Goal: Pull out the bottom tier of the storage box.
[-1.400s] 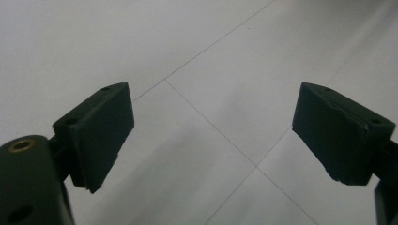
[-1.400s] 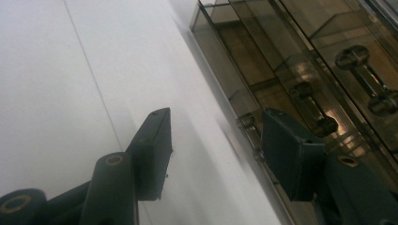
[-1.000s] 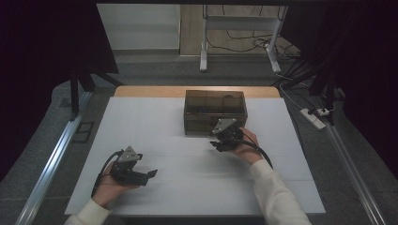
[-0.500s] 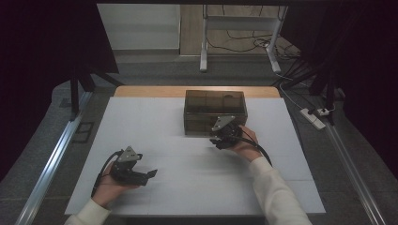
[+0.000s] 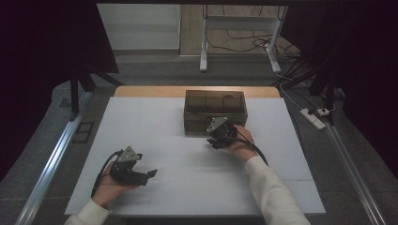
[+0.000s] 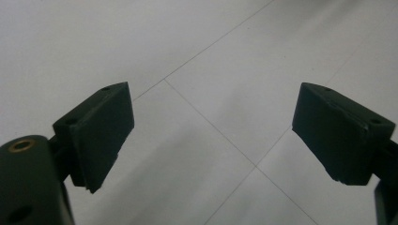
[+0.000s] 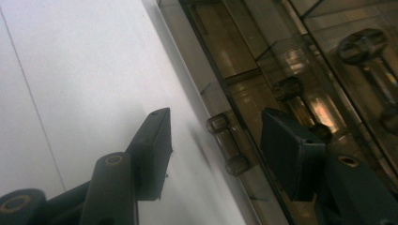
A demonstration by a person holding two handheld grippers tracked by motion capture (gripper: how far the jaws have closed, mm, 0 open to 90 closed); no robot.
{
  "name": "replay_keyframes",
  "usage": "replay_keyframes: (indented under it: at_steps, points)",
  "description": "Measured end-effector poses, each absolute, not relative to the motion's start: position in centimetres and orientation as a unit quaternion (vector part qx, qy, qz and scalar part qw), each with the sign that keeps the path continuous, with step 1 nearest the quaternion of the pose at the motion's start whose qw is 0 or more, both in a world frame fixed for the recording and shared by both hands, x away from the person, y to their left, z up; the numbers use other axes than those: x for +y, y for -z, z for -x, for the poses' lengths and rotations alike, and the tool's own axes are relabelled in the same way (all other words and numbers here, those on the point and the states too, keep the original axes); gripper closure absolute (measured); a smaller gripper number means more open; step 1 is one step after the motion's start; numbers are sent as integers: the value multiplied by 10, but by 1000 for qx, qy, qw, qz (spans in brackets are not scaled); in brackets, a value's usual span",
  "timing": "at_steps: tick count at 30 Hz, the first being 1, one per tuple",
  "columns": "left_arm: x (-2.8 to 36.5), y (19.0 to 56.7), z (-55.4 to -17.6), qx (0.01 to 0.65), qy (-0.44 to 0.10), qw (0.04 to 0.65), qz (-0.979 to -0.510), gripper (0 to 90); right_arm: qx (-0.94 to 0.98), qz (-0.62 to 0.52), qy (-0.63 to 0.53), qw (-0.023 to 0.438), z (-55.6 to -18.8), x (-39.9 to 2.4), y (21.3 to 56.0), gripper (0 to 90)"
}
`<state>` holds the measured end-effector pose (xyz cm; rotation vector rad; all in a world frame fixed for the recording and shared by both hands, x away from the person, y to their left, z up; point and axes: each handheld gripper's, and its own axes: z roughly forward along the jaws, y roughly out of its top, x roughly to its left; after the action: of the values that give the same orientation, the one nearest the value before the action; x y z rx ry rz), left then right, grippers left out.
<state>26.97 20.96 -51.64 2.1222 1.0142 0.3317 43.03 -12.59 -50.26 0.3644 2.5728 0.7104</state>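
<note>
We see the smoky clear box (image 5: 215, 110) at the far middle of the white worktop (image 5: 155, 122); it looks stiff, slippery; our right claw (image 5: 217, 139), open and empty, nears its small front knobs (image 7: 228, 144), the likely hold; left claw (image 5: 143, 175) rests open, empty.

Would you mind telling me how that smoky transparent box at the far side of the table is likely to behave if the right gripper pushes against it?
The box looks like rigid clear plastic, so it should stay stiff. Low and broad, it would probably slide on the smooth white table, not tip. Its glossy wall may feel slippery to the right gripper.
</note>
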Motion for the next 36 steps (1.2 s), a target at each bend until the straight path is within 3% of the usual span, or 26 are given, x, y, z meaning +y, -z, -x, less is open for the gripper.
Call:
replay_keyframes:
  at_steps: [5, 19, 36]
  points:
    - [209, 516, -270, 394, -130, 373, -830, 124, 930, -135, -259, 220, -433, -127, 504, 452]
    - [209, 516, -270, 394, -131, 373, -830, 124, 930, -152, -267, 201, -437, -135, 501, 617]
    - [209, 516, -269, 393, -132, 372, -830, 124, 932, -157, -271, 184, -438, -137, 500, 682]
